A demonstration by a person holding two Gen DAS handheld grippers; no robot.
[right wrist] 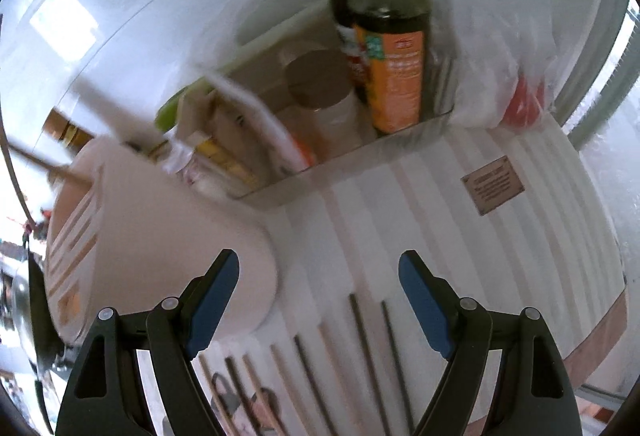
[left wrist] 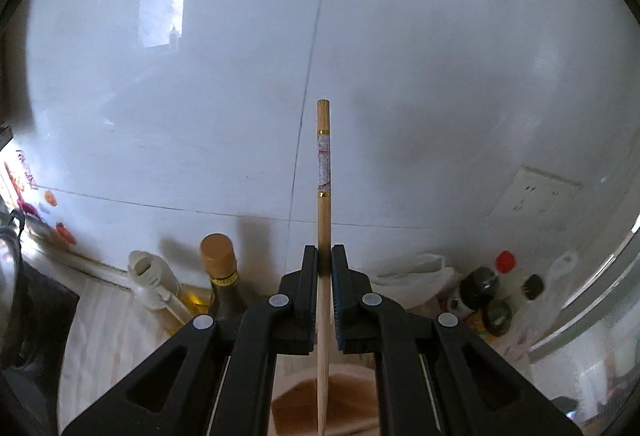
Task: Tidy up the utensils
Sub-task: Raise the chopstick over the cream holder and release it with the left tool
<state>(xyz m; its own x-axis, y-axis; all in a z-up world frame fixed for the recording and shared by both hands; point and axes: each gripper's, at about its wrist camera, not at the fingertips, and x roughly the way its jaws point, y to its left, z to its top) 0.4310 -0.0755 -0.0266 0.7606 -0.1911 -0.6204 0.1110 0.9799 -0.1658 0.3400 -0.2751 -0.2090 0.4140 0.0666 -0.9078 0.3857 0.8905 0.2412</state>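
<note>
both jaws of the left gripper (left wrist: 324,256) are pressed onto a single wooden chopstick (left wrist: 323,171), which runs straight up between them; its thick end, banded with a patterned sleeve and gold rings, stands well ahead of the fingertips against the pale tiled wall (left wrist: 400,55). the thin end passes back between the fingers and down over the brown inside of a pinkish utensil holder (left wrist: 352,392) lying under the jaws. left of the jaws stand a white-capped bottle (left wrist: 150,278) and a dark bottle with a tan cap (left wrist: 218,256). right of them a cluster of condiment bottles, one with a red cap (left wrist: 505,262), sits near a wall socket (left wrist: 540,191).

jaws of the right gripper (right wrist: 319,268) stand wide apart, holding nothing. the same utensil holder (right wrist: 160,236), slotted on its side, lies just left of the left finger, partly behind it. below and between the fingers, several chopsticks (right wrist: 366,352) lie side by side on a striped mat (right wrist: 440,203), some dark, some light wood. ahead of the jaws a clear tray (right wrist: 344,159) holds an orange-labelled jar with a dark lid (right wrist: 396,63), a brown-lidded jar (right wrist: 320,79) and some packets; this part is blurred. a plastic bag (right wrist: 500,47) sits to the right of the tray.
</note>
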